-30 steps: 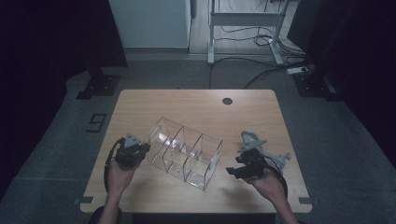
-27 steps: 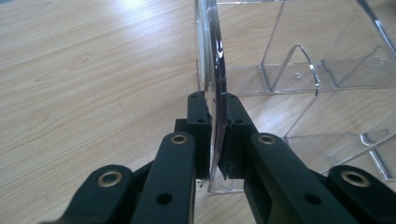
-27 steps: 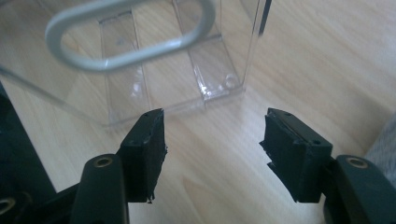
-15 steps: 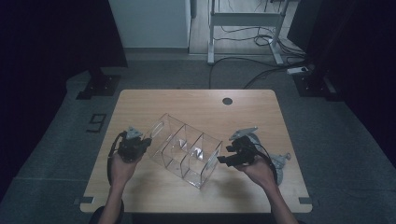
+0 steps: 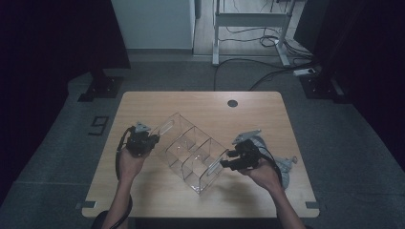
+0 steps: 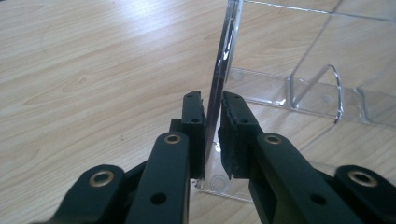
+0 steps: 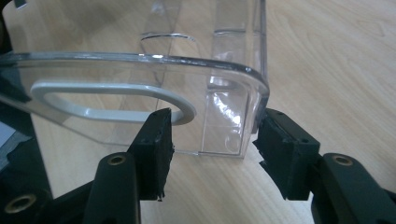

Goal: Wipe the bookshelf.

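Gripping one end wall of the clear acrylic organiser with three open compartments (image 5: 191, 151), the left tool (image 6: 212, 135) is standing with its jaws drawn narrow, the thin transparent pane clamped edge-on between the black pads (image 6: 195, 135). Its jaws have just been easing open a little, though the pane is sitting tight between them in the left gripper view. The organiser is lying on the pale wooden surface (image 5: 200, 105), near the person's side, its long axis running diagonally from the left tool (image 5: 143, 138) toward the right tool (image 5: 229, 161), so each hand is meeting one short end. At the far end the right tool (image 7: 212, 140) is standing about half wide and has just been closing, one jaw reaching by the oval handle cut-out (image 7: 112, 100), the other jaw just off the rounded outer corner. Its pads are straddling that end wall without yet pressing on it, as far as the right gripper view is showing. The coming move is likely turning on this line-up: the right jaws are needing only to close across the wall directly ahead of them before both hands can be lifting the organiser along its length
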